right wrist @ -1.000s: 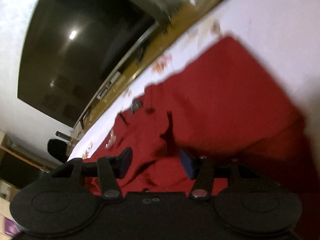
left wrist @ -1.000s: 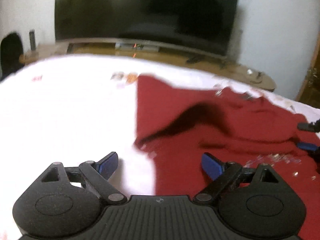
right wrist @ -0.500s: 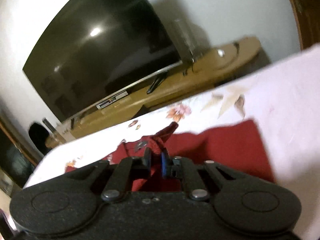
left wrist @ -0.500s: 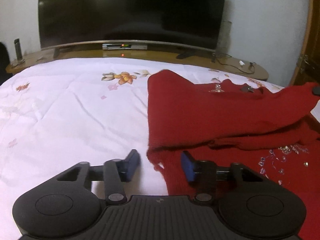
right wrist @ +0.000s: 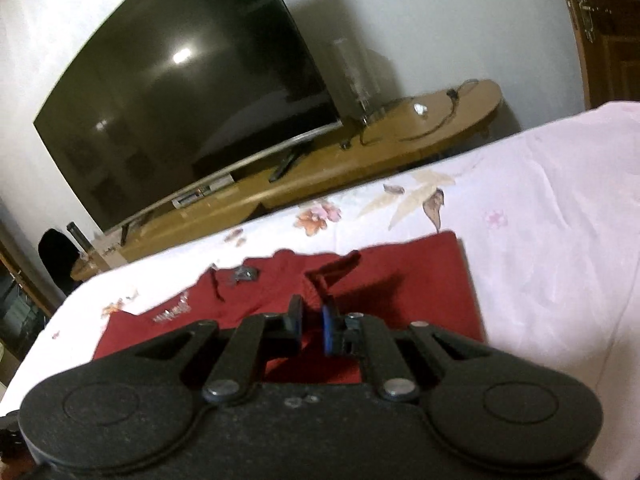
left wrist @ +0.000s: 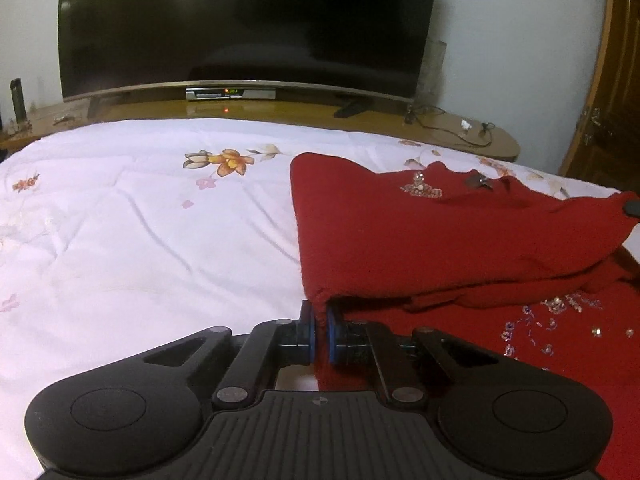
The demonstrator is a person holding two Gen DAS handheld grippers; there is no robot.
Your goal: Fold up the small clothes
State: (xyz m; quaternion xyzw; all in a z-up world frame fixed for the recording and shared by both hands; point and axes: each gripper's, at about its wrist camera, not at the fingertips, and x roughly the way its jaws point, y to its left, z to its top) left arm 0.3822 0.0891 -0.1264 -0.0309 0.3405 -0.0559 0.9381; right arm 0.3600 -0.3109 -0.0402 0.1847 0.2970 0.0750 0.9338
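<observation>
A red knit garment (left wrist: 440,232) with beaded trim lies on a white floral bedspread (left wrist: 140,240). My left gripper (left wrist: 319,310) is shut on the garment's near left corner, which is lifted off the lower red layer. My right gripper (right wrist: 312,312) is shut on another edge of the same garment (right wrist: 420,280) and holds a fold of it raised. The tip of the right gripper shows at the right edge of the left wrist view (left wrist: 633,209), at the lifted far corner.
A large dark TV (left wrist: 248,28) stands on a low wooden stand (left wrist: 460,128) just beyond the bed's far edge. A wooden door (left wrist: 616,80) is at the right. The white bedspread (right wrist: 560,220) spreads left and right of the garment.
Both grippers were open a second ago. The right one closed on the cloth first, then the left one closed on the near corner. The held edge is now lifted.
</observation>
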